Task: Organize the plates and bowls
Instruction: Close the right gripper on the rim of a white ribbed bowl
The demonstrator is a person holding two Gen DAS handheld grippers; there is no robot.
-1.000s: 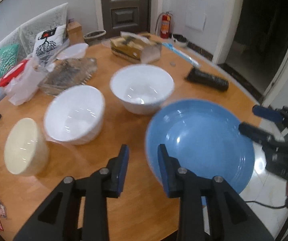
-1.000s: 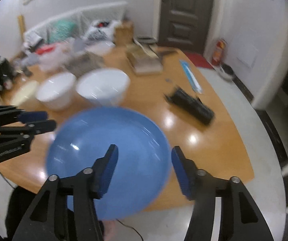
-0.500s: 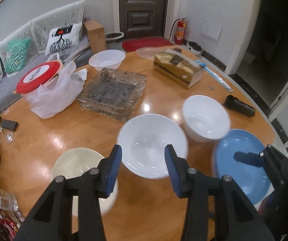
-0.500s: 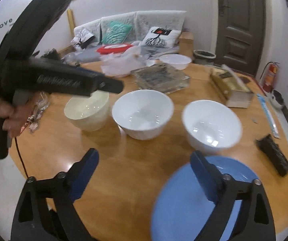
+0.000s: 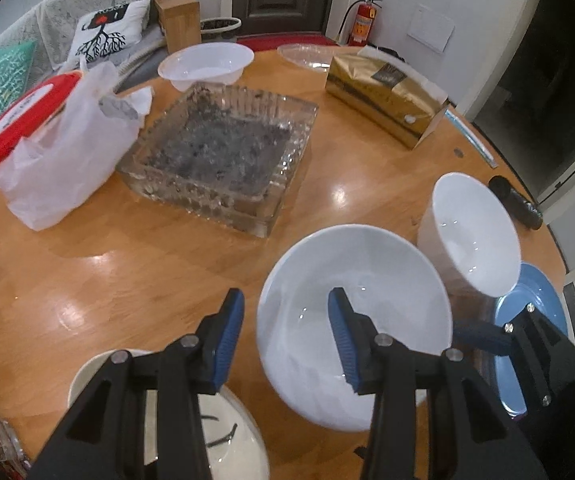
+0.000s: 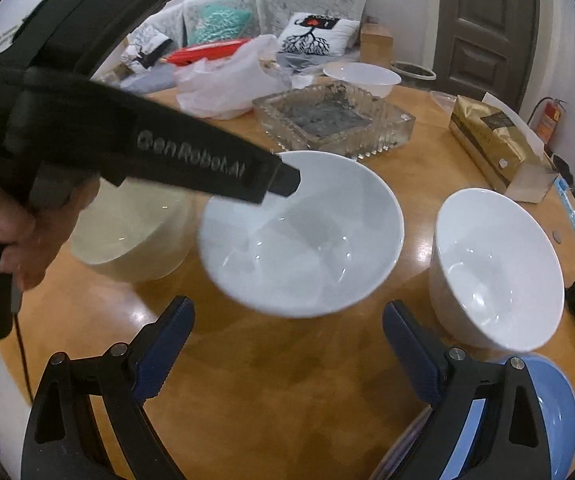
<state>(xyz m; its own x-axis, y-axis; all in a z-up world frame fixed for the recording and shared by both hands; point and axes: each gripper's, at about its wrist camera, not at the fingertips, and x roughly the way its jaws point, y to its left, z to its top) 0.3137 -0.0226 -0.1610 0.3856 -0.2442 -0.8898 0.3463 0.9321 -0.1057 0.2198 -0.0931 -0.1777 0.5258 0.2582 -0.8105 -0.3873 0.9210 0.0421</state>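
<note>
Soft indoor light from overhead falls evenly across the wooden table (image 5: 87, 280), leaving bright glare patches on its varnish and small highlights inside the white bowl (image 5: 351, 320). Fisheye distortion bends walls and door, with black vignetting at every corner. The near bowl's rim smears with motion blur in the right wrist view; shadows stay faint.

Across the wooden table (image 6: 287, 380), 3 bowls sit in a row: a cream bowl (image 6: 127, 240) at left, a wide white bowl (image 6: 307, 240) at centre, a deeper white bowl (image 6: 495, 272) at right. A blue plate (image 6: 559, 412) shows lower right. The right gripper (image 6: 287, 344) stands wide, nothing between its fingers (image 6: 167, 344). The left gripper (image 6: 283, 178) reaches in from the upper left over the centre bowl.
</note>
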